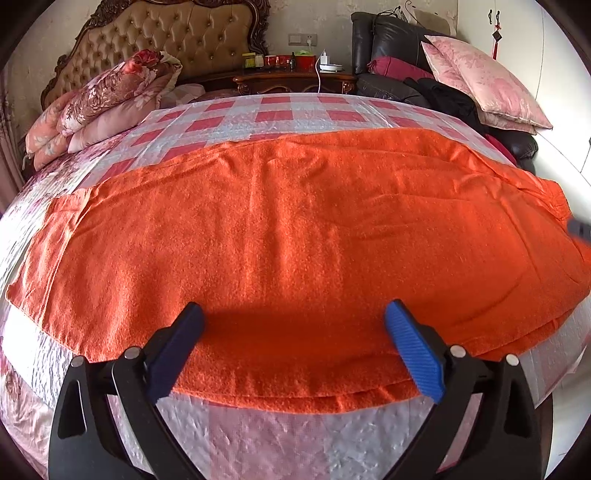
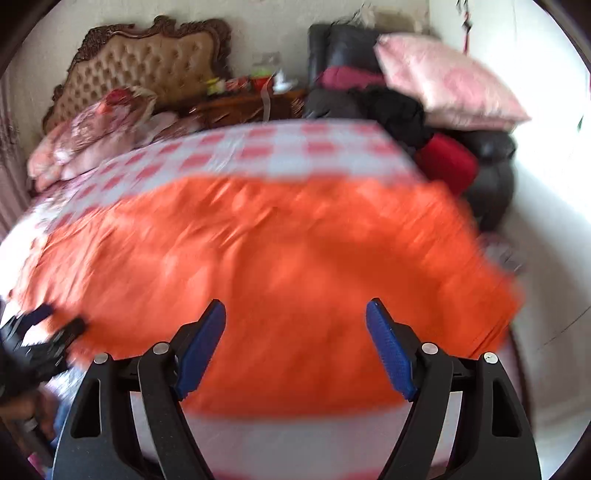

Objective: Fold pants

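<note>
Your left gripper [image 1: 293,325] hangs just above the near hem of the orange pants [image 1: 295,236], its 2 blue fingers [image 1: 413,354] spread wide apart with only fabric showing in the gap and neither pad pressing on it. Beneath the pants lies the bed [image 1: 280,107], spread with a red-and-white checked cover, and the pants lie flat across it, running from the left edge to the right edge along the near side, with a second layer peeking out under the near hem. Your right gripper [image 2: 295,328] sits over the right half of the pants, near the near edge; its fingers [image 2: 388,350] are also apart and hold nothing, though that view is smeared by motion blur. At the bed's far left corner you have a tufted headboard [image 1: 177,33] with a stack of floral quilts [image 1: 103,99] in front of it. Past the far right corner sits a black leather chair [image 1: 388,40] piled with a pink pillow [image 1: 484,81] and dark clothes. Between headboard and chair stands a wooden nightstand [image 1: 291,79] carrying small jars and a charger. Your hand [image 2: 22,410] shows at the lower left of the right wrist view.
</note>
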Available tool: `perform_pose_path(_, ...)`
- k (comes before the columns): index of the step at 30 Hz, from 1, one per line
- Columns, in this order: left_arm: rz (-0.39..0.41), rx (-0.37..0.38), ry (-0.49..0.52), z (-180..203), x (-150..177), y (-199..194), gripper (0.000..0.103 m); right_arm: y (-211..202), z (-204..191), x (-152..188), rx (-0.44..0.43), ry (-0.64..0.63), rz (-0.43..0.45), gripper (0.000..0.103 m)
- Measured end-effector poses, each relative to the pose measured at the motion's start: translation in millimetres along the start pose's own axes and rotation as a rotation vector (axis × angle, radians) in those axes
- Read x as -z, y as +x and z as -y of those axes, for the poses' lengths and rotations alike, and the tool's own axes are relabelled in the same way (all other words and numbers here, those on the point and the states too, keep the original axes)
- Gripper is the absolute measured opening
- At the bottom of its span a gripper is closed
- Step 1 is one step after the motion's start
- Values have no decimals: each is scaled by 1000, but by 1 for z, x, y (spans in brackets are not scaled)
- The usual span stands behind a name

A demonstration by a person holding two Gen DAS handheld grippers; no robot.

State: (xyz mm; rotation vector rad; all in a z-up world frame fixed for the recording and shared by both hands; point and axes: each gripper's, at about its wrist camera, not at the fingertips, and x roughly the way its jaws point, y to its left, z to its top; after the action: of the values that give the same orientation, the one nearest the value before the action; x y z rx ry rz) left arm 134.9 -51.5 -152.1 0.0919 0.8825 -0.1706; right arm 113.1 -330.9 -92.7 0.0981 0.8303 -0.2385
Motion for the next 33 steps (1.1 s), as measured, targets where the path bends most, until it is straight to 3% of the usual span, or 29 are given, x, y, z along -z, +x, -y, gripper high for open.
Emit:
perform_pose_path(5,10,2,4,0,1,0,100,53,38,-49,65,-119,-84,74)
perform_pose_path(7,11,4,7,0,1,0,100,81,57,-59,194,-142,-129,73)
perform_pose_path(8,11,4,8,0,1,0,100,94,75,-62,222,-94,-174,71)
perform_pose_path(10,11,6,10,-1,1,0,100,93,95,-64,98,25,-182,70)
perform_pose_path(11,11,7,10,-1,1,0,100,90,98,-64,79,35,-171,70)
perform_pose_path(17,18,-1,7,-2,0,2,102,77,95,-77,-57,-39,-126,70)
perform_pose_path(19,21,-1,6,-2,0,2,102,88,77,-78,-52,-163,-164,69)
perform_pose_path(21,19,-2,9,-2,0,2,102,105,71,-81,-4,-202,-198,39)
perform_pose_path(24,21,-2,12,-1,1,2,102,117,88,-88,-35,-98,-207,33)
perform_pose_path(29,25,1,18,-2,2,2,102,122,90,-85,8,-10,-186,32)
perform_pose_path(33,28,2,20,-2,2,2,102,123,85,-81,61,-33,-171,31)
